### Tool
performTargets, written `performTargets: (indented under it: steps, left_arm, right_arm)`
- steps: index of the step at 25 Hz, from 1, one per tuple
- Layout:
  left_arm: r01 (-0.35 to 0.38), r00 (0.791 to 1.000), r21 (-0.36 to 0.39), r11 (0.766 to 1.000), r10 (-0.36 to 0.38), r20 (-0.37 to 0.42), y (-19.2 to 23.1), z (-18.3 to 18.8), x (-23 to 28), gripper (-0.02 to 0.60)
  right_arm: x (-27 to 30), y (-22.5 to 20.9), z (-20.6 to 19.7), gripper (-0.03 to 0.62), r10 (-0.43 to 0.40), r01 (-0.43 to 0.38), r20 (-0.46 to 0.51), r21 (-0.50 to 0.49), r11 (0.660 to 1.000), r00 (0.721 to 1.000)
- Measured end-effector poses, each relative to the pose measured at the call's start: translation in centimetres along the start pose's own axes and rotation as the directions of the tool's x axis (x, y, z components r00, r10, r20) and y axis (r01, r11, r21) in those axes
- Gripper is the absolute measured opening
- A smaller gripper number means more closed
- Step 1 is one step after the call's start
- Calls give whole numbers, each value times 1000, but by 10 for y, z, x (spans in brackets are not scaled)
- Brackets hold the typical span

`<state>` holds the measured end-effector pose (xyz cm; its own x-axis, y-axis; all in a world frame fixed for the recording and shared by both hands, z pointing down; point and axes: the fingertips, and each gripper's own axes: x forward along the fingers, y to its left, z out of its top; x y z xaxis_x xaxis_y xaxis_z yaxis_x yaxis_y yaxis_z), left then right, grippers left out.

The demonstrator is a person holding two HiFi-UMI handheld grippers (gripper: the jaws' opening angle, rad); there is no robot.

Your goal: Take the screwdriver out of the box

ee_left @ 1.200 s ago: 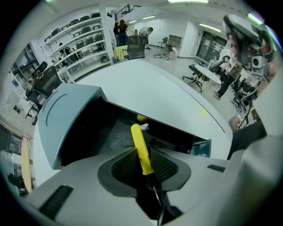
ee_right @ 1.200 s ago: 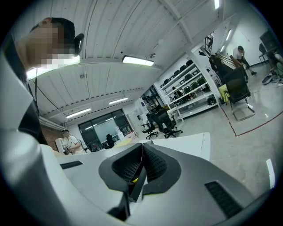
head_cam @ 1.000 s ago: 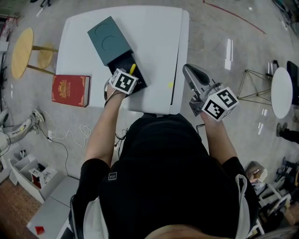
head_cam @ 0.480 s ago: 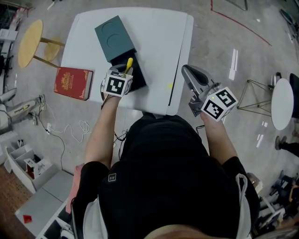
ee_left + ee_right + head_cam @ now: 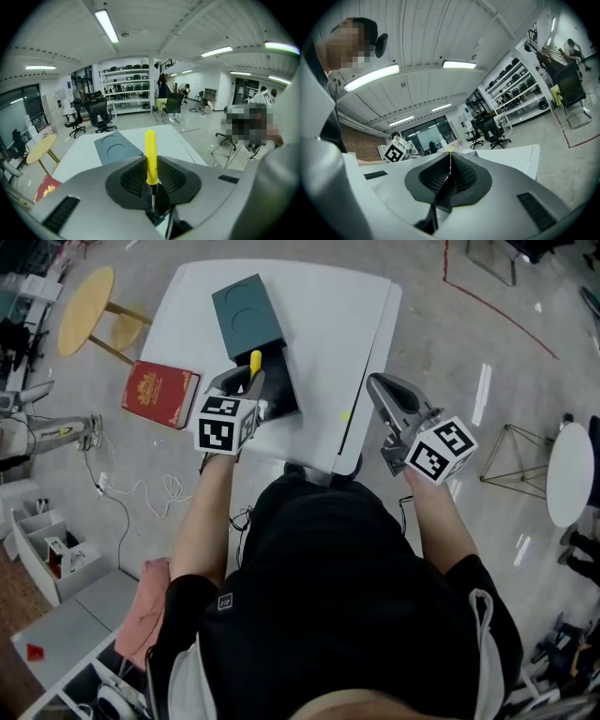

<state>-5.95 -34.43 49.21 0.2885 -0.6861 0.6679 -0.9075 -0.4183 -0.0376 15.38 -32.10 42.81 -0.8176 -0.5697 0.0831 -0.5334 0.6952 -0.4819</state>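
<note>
Screwdriver (image 5: pixel 150 158) is pinched in the left gripper (image 5: pixel 250 381). The jaws sit narrow on the lower end of the yellow handle, which pokes out past the tips, with the metal shaft running back between the pads. They've just been closing down on it, so the grip looks settled.

From the head view it hangs over the open dark half of the box (image 5: pixel 284 390), with the teal lid part further back on the white desk (image 5: pixel 323 324). I can't tell for sure whether the tip has cleared the box edge, but the gripper looks raised above it, so I'd call this the lift-out step, mostly done.

Right gripper (image 5: pixel 378 382) is off by the desk's right edge, well apart from the box, with its jaws together on nothing.

Next move, I reckon: carry the screwdriver sideways clear of the box without snagging the shaft on the rim, then put it down on a bare bit of desk, keeping the pinch firm because that handle is round and thin.
</note>
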Motion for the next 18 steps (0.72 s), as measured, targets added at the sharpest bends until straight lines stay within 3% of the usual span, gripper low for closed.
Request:
performTargets:
  steps: [6, 14, 18]
  left_arm:
    - [10, 990, -20, 1000, -7, 140, 15, 8, -41, 77]
    - [59, 963, -59, 997, -41, 267, 49, -2, -102, 77]
    - [73, 947, -62, 995, -50, 318, 67, -14, -131, 77]
  right_arm:
    - [15, 33, -3, 29, 4, -4, -3, -43, 999, 1000]
    - [51, 99, -6, 29, 5, -3, 15, -104, 995, 1000]
    - [62, 128, -14, 29, -39, 41, 22, -100, 994, 999]
